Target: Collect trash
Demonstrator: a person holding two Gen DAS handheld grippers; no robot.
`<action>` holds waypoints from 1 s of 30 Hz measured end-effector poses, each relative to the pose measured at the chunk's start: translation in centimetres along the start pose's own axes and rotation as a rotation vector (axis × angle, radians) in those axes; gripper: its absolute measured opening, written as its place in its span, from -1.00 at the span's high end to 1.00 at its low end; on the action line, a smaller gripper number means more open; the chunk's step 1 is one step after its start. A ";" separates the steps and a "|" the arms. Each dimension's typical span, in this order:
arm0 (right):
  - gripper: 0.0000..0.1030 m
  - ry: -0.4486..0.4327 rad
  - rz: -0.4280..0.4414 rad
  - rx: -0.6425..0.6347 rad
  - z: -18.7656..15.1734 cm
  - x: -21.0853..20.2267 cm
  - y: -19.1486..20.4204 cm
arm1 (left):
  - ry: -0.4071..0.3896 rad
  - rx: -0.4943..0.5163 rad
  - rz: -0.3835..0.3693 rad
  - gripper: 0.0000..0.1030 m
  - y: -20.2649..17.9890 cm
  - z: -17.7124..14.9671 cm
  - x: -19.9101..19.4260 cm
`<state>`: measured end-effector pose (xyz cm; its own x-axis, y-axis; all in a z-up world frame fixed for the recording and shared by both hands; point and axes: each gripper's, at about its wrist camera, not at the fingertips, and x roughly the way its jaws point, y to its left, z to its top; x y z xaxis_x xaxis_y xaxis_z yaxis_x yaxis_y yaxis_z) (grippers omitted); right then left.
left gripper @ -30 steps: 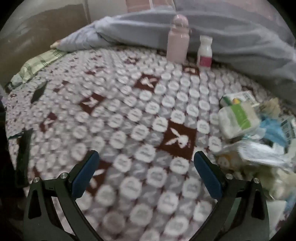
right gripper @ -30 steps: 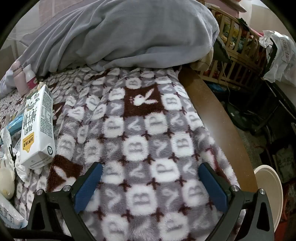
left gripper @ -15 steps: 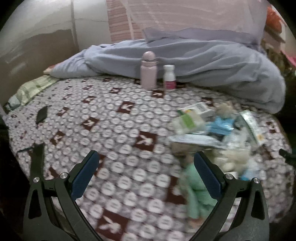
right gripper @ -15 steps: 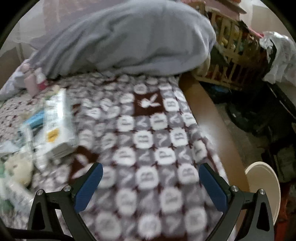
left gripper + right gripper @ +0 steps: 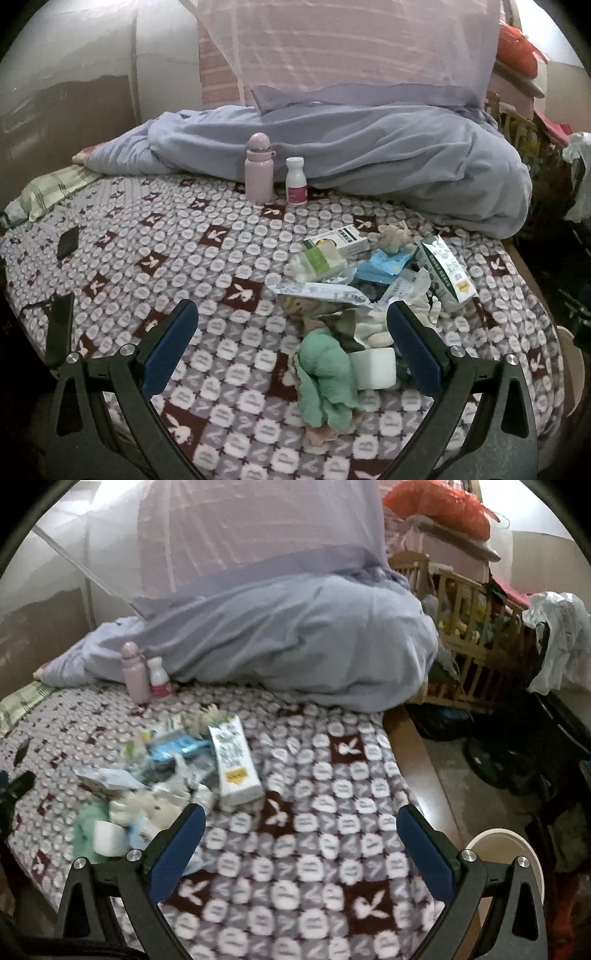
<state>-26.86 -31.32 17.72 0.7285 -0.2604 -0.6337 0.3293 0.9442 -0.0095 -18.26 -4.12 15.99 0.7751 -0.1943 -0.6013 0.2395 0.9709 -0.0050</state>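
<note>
A heap of trash (image 5: 369,291) lies on the patterned blanket (image 5: 184,258): a milk carton (image 5: 447,273), a small box (image 5: 340,238), a blue wrapper (image 5: 384,264), crumpled tissues, a white cup (image 5: 373,367) and a green cloth (image 5: 325,373). My left gripper (image 5: 291,343) hangs open above the bed, the heap partly between its fingers. In the right wrist view the same milk carton (image 5: 234,762) and trash heap (image 5: 147,786) lie to the left. My right gripper (image 5: 301,843) is open over bare blanket, holding nothing.
A pink bottle (image 5: 259,173) and a white pill bottle (image 5: 296,181) stand before a grey duvet (image 5: 369,155). A dark phone (image 5: 68,242) lies at left. A white bin (image 5: 502,853) stands on the floor beside the bed's wooden edge (image 5: 424,768). Clutter fills the right side.
Both grippers have pulled back and risen from the bed, so much more of the blanket and the whole trash heap now show. Both stay open.
</note>
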 end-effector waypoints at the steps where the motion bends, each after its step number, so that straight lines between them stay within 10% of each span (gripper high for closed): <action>1: -0.99 -0.007 -0.001 -0.001 0.1 -0.1 0.2 | -0.006 0.000 -0.001 -0.98 -0.1 0.0 -0.2; 30: -0.99 -0.084 0.014 -0.024 0.9 -2.3 2.4 | -0.029 0.004 0.008 -0.98 -0.6 0.6 -1.0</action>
<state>-27.17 -28.65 19.85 0.7811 -0.2626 -0.5664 0.3051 0.9521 -0.0206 -18.83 -4.62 17.07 0.7937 -0.1903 -0.5778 0.2355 0.9719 0.0033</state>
